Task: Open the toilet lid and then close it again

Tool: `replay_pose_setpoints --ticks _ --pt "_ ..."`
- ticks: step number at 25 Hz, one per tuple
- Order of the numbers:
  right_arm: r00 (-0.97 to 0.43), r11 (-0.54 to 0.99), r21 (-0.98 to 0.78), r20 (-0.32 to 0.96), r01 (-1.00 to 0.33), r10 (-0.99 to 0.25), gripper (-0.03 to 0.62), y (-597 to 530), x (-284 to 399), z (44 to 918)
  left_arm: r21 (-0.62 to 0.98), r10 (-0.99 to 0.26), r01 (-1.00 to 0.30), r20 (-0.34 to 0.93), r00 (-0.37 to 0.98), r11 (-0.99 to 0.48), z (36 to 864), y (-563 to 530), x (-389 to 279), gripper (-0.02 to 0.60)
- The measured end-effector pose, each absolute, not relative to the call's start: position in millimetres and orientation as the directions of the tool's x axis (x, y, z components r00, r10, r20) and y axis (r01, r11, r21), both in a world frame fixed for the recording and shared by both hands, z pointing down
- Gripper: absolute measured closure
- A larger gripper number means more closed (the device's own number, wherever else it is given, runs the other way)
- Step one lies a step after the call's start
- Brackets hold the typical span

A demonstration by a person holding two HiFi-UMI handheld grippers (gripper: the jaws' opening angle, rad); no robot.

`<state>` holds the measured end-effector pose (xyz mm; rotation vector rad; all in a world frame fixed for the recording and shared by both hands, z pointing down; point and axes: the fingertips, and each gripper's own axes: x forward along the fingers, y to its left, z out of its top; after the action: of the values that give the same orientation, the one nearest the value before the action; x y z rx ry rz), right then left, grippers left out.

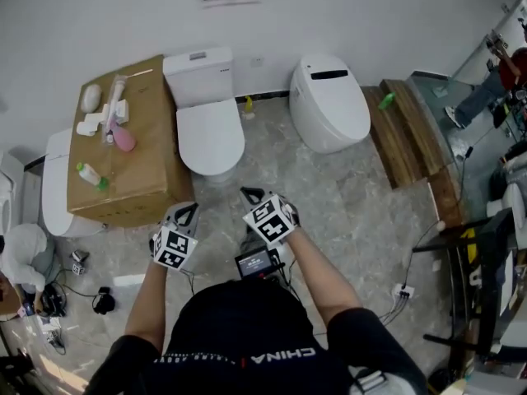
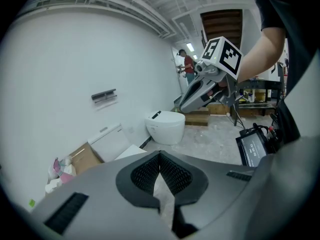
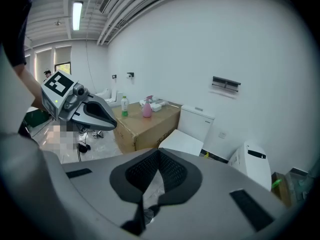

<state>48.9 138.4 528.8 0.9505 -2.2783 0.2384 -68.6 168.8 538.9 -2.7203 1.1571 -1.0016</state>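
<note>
The toilet (image 1: 211, 130) stands against the wall with its lid (image 1: 210, 142) down, its long axis running from the tank (image 1: 198, 76) toward the person. A cardboard box (image 1: 132, 167) sits just beside it on the left, and a second toilet (image 1: 329, 101) stands apart on the right. Short of its front, the left gripper (image 1: 186, 211) and right gripper (image 1: 249, 195) both have their jaws together, empty.

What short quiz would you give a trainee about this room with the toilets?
1. True or false: the lid of the toilet next to the cardboard box is down.
2. What lies on the box? A. a pink bottle B. a kettle C. a shoe
3. Fill in: the left tool and the right tool both have their jaws ____.
Key: 1 true; 2 A; 3 shut.
</note>
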Motion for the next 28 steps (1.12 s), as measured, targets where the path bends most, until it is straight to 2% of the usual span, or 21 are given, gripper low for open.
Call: replay_pose_setpoints --ticks 14,22,28 --pt "-0.632 0.813 0.022 0.617 -0.582 -0.469 0.582 -42.3 73.3 517.7 -0.265 -0.718 -0.736 0.568 0.403 -0.623 521.5 -2.8 -36.9 0.572" --pt "-0.641 0.821 0.009 0.62 -0.57 -0.452 0.581 -74.0 59.7 521.7 -0.263 -0.724 -0.748 0.57 0.389 -0.609 521.2 -36.5 -46.7 0.572" --pt "-0.617 0.794 0.012 0.622 -0.608 -0.482 0.581 -82.8 43.5 519.9 -0.254 -0.707 -0.72 0.555 0.438 -0.646 518.9 -50.1 -56.7 0.572"
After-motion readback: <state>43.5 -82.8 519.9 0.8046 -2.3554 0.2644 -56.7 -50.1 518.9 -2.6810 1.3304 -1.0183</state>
